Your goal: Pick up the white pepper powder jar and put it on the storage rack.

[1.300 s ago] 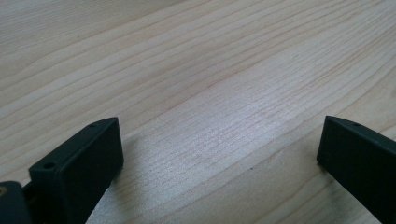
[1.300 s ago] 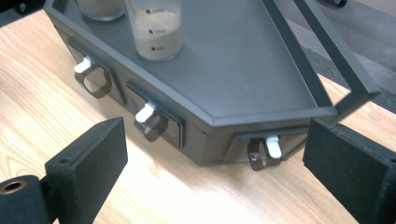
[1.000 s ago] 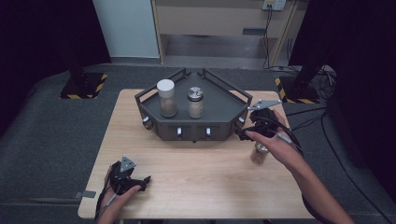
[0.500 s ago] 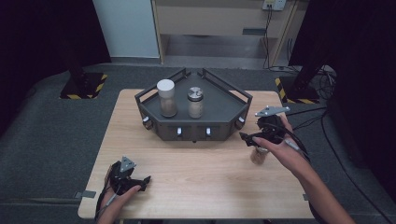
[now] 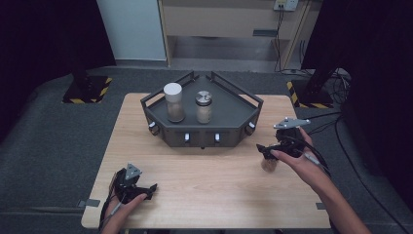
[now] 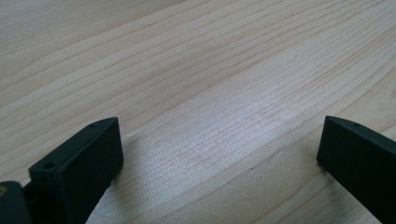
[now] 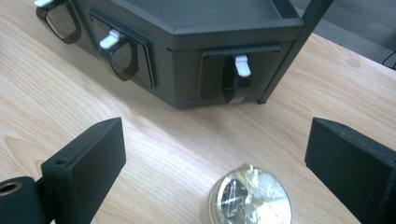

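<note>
A small jar (image 5: 269, 165) with a shiny metal lid (image 7: 250, 198) stands on the wooden table (image 5: 219, 185), right of a dark tray (image 5: 234, 109). My right gripper (image 5: 269, 148) hangs just over the jar. Its jaws stand wide apart on either side of the lid, and neither pad touches it (image 7: 217, 140). My left gripper (image 5: 151, 192) rests at the table's front left, open over bare wood (image 6: 219, 140). On the tray stand a white-capped jar (image 5: 174, 102) and a metal-capped jar (image 5: 203, 107).
The tray has raised rails and a front wall with several white-tipped levers (image 7: 241, 65). One tray leg (image 7: 285, 56) stands just beyond the small jar. Dark carpet surrounds the table, and cables (image 5: 336, 122) trail off at the right.
My right gripper has come down and toward the table's front, from beside the tray's corner to just above the small jar. The left gripper has stayed put.
</note>
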The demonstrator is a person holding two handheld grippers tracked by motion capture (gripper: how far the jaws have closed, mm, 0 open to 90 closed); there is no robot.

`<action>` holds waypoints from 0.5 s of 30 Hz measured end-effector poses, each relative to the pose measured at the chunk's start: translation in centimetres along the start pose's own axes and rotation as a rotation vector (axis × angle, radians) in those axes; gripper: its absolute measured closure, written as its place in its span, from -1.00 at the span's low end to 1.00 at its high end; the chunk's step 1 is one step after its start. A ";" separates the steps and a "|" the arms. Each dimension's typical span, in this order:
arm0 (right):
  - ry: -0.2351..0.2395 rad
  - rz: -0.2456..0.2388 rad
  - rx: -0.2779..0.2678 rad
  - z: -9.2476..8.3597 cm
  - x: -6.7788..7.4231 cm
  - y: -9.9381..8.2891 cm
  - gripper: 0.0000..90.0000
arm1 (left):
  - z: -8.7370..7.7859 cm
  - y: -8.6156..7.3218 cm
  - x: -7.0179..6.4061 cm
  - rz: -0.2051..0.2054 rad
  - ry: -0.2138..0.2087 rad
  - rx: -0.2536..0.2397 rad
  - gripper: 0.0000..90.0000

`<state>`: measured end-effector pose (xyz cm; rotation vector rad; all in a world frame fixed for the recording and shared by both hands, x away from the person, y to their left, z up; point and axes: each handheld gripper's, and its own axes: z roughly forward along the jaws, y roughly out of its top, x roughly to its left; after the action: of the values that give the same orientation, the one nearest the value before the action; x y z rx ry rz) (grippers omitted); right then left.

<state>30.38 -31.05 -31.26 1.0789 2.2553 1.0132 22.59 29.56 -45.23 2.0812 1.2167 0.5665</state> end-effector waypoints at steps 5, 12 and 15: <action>-0.004 0.008 0.000 -0.1 -0.3 -0.8 -0.89 | 0.0 0.0 0.0 0.000 0.000 0.000 -1.00; -0.011 0.015 -0.001 -0.2 -0.7 -1.9 -0.89 | 0.0 0.0 0.0 0.000 0.000 0.000 -1.00; -0.017 0.017 0.004 -0.2 -0.8 -2.2 -0.89 | 0.0 0.0 0.0 0.000 0.000 0.000 -1.00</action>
<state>29.66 -32.73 -32.79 1.1061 2.2387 1.0031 22.59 29.57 -45.23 2.0813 1.2163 0.5666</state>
